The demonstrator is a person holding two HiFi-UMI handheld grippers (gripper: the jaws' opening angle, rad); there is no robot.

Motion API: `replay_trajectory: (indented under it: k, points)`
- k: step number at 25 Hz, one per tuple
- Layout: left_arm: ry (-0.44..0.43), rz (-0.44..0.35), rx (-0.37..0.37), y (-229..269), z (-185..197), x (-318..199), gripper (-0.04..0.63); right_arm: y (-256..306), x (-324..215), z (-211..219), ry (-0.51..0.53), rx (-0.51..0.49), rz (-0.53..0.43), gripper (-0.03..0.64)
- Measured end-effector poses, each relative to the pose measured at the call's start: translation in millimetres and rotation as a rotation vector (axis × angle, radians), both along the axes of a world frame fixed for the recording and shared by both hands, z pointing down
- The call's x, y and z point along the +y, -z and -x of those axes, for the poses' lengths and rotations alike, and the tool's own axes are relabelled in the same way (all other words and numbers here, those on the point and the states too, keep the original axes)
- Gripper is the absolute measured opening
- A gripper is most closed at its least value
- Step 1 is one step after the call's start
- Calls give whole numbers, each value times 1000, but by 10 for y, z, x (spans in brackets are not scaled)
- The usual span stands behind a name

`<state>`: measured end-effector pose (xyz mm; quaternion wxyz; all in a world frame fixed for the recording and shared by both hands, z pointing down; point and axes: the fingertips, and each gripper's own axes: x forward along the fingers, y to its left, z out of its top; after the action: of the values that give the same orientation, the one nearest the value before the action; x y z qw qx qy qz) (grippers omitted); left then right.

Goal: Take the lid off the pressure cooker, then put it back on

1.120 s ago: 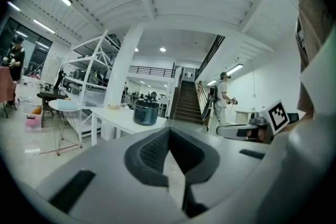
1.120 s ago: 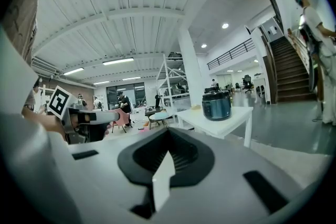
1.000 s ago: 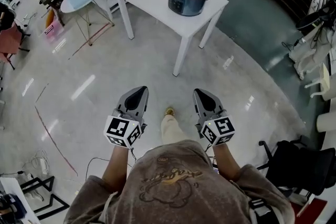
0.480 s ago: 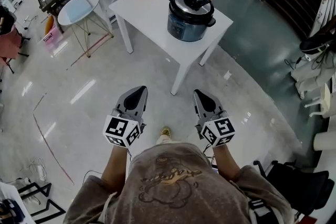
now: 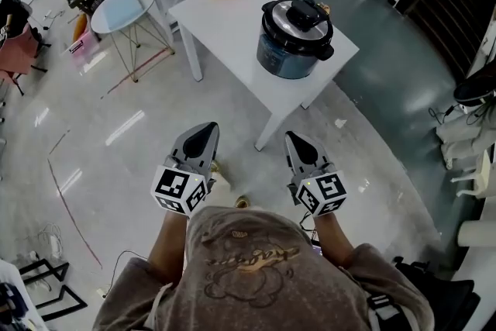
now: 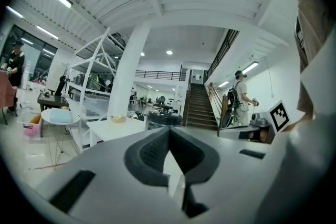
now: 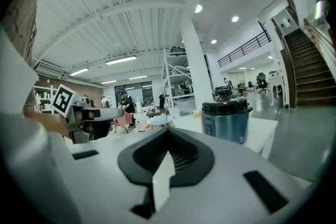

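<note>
In the head view, the round dark-blue pressure cooker [image 5: 293, 50] stands on the white square table [image 5: 225, 19], close to its right edge and far ahead of the person. The left gripper [image 5: 203, 134] and the right gripper [image 5: 297, 143] are held side by side near the body, well apart from the cooker. Each is pressed fully together with nothing in it. The likely trouble lies in the cooker's place. It stands so close to the edge that a sideways pull on a locked lid could drag the whole pot toward the drop. Jaws that arrive pinched together would only knock the handle. The silver metal lid [image 5: 297, 17] sits level on the pot and carries a chunky black handle block. A black side handle juts to the right.

In the left gripper view, the jaws meet in a tight seam and hold nothing. The cooker shows small just above the tips, its lid on.

In the right gripper view, the jaws are again together and empty. The cooker stands to the right of the tips, glossy and dark-lidded, near the table's corner.
</note>
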<state>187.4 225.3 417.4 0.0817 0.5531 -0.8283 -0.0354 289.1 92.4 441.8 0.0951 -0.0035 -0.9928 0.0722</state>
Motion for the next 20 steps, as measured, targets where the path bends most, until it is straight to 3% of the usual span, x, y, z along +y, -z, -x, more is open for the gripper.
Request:
replay_trajectory:
  k: [8,20]
  points:
    - [-13,-12,1,-11,643,-327,3,-3,-224,652,26,3,-16,-5]
    - [-114,-11,0,114,2072,-1005,3,145,-714,1951,-44,-4,-16,-5]
